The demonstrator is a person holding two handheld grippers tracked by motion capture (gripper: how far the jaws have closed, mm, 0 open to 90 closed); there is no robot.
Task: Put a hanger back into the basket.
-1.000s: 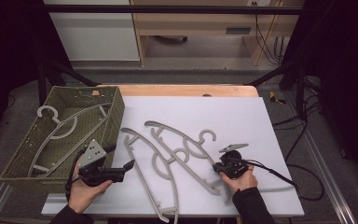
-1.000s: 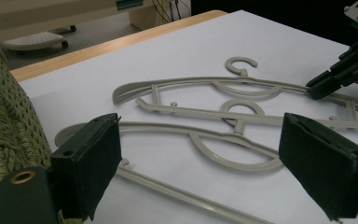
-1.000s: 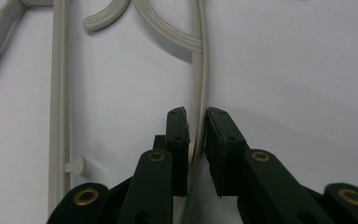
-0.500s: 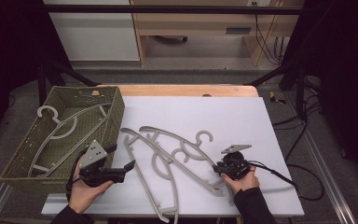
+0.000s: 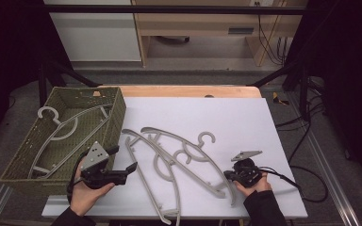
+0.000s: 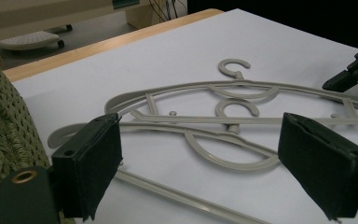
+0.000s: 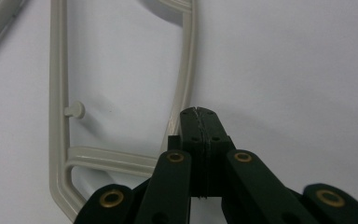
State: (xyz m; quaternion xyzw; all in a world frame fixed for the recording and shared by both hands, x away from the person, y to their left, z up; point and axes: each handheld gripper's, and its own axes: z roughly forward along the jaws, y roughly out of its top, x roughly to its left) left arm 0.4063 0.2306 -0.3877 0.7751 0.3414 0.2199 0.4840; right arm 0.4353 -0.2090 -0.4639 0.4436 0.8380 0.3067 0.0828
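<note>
- Slipping off is what we fear most: the right claw (image 7: pixel 200 112) has just been closing, and its pads now meet with nothing we can make out between them. The thin rail (image 7: pixel 182 84) of the nearest hanger runs just under its tip, so a lift from here may come up empty.
- Dragging that rail could pull the whole tangle, since the grey hangers (image 5: pixel 179 155) overlap across the near half of the tabletop (image 5: pixel 217 113) and their hooks may catch on each other.
- Sliding them toward the near edge might tip one off.
- Our left claw (image 5: pixel 122 159) stands wide and holds nothing. It hovers by the hangers' left ends, just beside the green basket (image 5: pixel 118 113) at the left edge. One hanger (image 5: pixel 66 132) lies in the basket.
</note>
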